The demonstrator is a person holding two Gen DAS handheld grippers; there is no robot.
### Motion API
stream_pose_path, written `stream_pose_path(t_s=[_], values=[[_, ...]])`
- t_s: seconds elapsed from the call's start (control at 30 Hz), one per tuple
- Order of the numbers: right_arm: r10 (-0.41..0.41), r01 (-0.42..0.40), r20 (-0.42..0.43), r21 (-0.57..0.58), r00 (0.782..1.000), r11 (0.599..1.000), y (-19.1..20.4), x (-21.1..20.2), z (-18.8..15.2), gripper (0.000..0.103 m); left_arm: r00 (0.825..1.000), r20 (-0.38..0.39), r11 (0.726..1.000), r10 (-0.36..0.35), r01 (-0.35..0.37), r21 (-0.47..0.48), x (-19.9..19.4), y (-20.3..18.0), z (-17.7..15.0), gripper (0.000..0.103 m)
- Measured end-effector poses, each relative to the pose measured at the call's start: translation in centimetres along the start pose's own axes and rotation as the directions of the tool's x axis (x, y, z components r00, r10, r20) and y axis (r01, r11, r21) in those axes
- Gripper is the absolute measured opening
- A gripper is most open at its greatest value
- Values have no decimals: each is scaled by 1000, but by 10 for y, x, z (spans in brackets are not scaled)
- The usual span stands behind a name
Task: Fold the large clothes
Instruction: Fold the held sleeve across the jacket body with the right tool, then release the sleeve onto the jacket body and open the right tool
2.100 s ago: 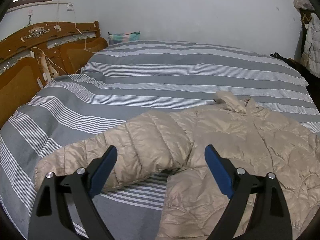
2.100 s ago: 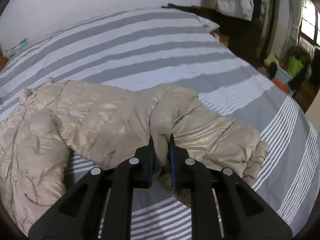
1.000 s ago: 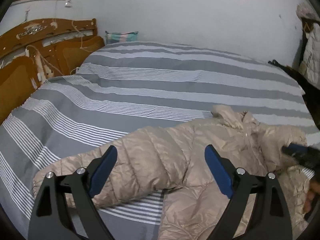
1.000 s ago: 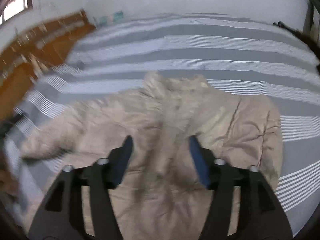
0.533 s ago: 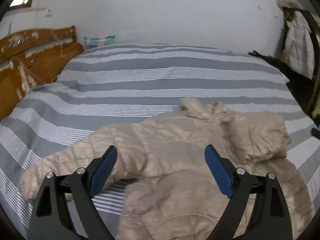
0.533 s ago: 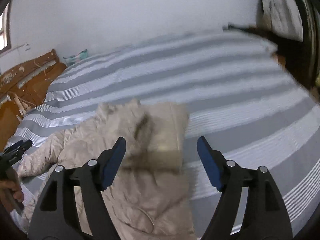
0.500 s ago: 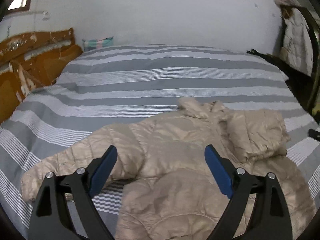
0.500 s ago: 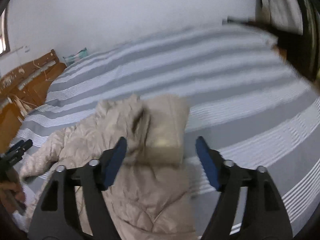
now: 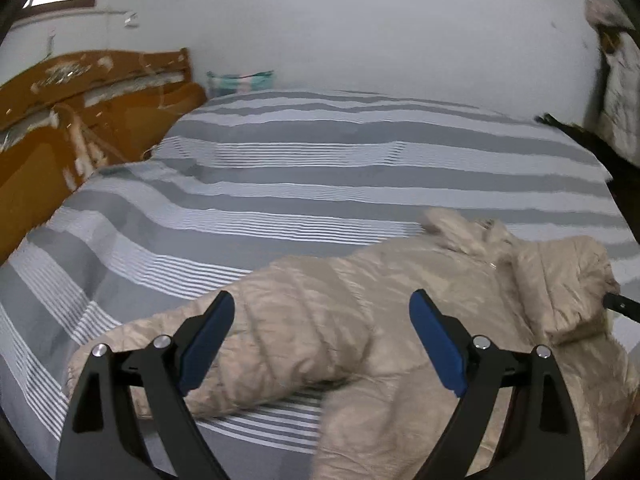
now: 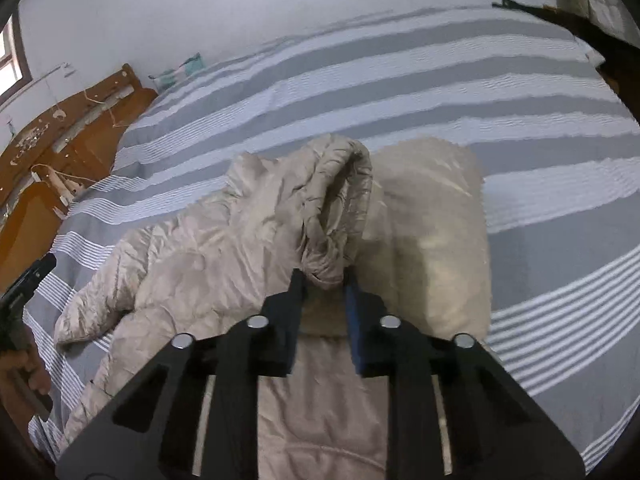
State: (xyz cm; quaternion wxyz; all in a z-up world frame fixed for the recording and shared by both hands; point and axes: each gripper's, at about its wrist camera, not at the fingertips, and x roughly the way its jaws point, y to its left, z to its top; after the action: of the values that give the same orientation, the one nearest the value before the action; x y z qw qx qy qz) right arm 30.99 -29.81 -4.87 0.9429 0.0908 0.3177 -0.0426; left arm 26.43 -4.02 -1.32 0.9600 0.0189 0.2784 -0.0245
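Note:
A beige puffer jacket (image 9: pixel 400 320) lies on a bed with a grey and white striped cover (image 9: pixel 320 168). Its left sleeve (image 9: pixel 224 352) stretches out to the left; its right sleeve (image 9: pixel 560 280) lies folded in over the body. My left gripper (image 9: pixel 320 340) is open and empty, just above the left sleeve. My right gripper (image 10: pixel 324 292) is shut on the cuff of the right sleeve (image 10: pixel 332 216) and holds it lifted above the jacket (image 10: pixel 200 264). The left gripper's tip shows at the left edge of the right wrist view (image 10: pixel 24 280).
A wooden headboard (image 9: pixel 60 120) stands at the left of the bed. A white wall (image 9: pixel 360 32) runs behind it. Another pale jacket (image 9: pixel 620 88) hangs at the far right by dark furniture. The far half of the bed cover (image 10: pixel 400 80) is bare.
My right gripper, open half a second ago, has shut on the folded right sleeve's cuff and lifted it. My left gripper stays open and has swung slightly left toward the left sleeve.

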Motion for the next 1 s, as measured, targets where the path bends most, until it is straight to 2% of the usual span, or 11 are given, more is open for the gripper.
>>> stream_pose_path(t_s=[0.17,0.23,0.37,0.4,0.47,0.5,0.57,0.63,0.83,0.9,1.0], values=[[62,-59,43,-73,997,996,50,1,15,16,993,66,996,93,-94,3,-1,31,19,89],[92,-88,30,-121,995,989,81,20,21,11,990,84,993,116,-116,-6,-2,43,25,89],[155,-154,-10,-175,988,973,123,39,30,18,991,73,993,116,-114,-23,1,52,23,89],[165,-164,-12,-178,986,970,126,41,31,23,992,64,994,108,-106,-25,3,52,22,89],[219,-215,5,-171,976,962,134,38,33,62,994,59,995,97,-96,-20,3,51,22,89],[224,-216,29,-175,974,961,132,32,34,63,994,57,995,95,-94,-17,2,50,22,89],[181,-159,97,-198,979,967,113,14,39,62,996,48,997,77,-76,-17,3,46,22,89],[56,-25,140,-217,988,976,87,-2,38,61,999,27,999,45,-45,-17,5,39,20,89],[-65,82,129,-125,989,989,9,-48,14,64,994,-66,996,-89,87,-25,22,0,6,89],[-120,135,143,-100,982,986,-17,-48,4,68,990,-86,994,-113,112,-14,27,-16,1,89],[-132,136,107,-32,986,990,-54,-28,-7,68,982,-121,986,-144,153,66,43,-53,-7,89]])
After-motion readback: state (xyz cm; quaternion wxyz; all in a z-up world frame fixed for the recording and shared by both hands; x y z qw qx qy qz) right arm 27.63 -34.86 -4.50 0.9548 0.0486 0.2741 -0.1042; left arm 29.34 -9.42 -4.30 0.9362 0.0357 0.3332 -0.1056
